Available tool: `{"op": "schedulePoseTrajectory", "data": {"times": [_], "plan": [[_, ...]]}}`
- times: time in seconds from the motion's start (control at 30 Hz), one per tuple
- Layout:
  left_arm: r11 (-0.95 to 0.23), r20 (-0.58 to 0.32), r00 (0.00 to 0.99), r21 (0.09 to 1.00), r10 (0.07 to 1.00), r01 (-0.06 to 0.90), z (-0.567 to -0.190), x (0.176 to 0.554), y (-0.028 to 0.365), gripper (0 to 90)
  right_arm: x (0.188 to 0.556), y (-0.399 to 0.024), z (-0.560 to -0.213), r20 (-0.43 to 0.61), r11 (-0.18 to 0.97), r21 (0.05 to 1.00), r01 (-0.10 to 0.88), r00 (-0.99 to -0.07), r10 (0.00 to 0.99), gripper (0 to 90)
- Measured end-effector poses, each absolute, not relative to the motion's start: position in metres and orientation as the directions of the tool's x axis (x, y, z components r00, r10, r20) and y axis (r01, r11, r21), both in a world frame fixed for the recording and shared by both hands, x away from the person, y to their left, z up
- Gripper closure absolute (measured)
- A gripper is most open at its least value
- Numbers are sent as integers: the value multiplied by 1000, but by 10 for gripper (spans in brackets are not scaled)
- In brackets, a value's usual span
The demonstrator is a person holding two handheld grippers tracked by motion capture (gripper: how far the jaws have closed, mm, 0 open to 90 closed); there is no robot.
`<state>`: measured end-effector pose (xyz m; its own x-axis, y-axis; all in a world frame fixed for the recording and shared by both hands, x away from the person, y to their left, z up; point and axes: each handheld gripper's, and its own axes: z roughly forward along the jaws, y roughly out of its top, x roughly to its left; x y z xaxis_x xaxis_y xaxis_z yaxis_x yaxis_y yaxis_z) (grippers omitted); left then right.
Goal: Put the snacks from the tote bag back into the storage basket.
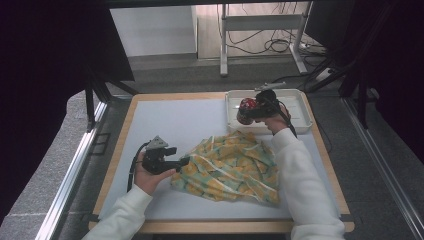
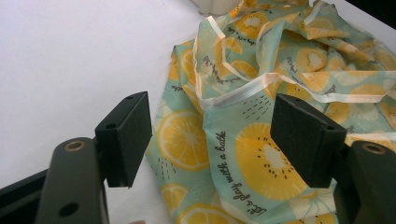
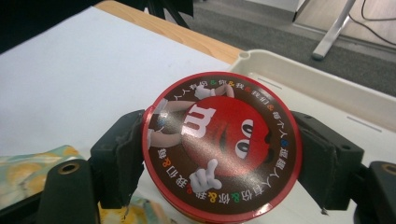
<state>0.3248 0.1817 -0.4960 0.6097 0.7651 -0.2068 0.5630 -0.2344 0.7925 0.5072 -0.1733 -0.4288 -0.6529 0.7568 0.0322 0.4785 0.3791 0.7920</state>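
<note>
A crumpled cloth bag (image 1: pixel 231 165) printed with yellow lemon slices on pale green lies on the white table top. My left gripper (image 1: pixel 181 161) rests at the bag's left edge, open, its jaws straddling the bag's fabric (image 2: pixel 219 140) and a cream ribbon trim (image 2: pixel 261 86). My right gripper (image 1: pixel 248 111) is shut on a round red and brown candy tin (image 3: pixel 219 147), its lid showing a red cartoon face. The candy tin (image 1: pixel 246 109) hangs at the left end of the white tray (image 1: pixel 295 97), just beyond the bag's far edge.
The white tray's rim (image 3: pixel 299 70) sits at the table's back right corner. The table's wooden border (image 1: pixel 117 145) frames the white surface (image 1: pixel 165 115). Beyond the table stand a desk frame (image 1: pixel 260 22) and floor cables. Dark curtains hang on both sides.
</note>
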Motion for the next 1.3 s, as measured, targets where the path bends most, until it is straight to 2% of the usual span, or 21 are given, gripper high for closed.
{"op": "schedulePoseTrajectory", "data": {"times": [0.33,1.3], "plan": [[-238,-207,607,787,767,570,-498,325,181,296,526,-166,-439,13,402,774,489,-648,762,241],[-238,-204,608,790,768,565,-498,326,182,296,532,-147,-474,-20,487,705,516,-672,741,233]]}}
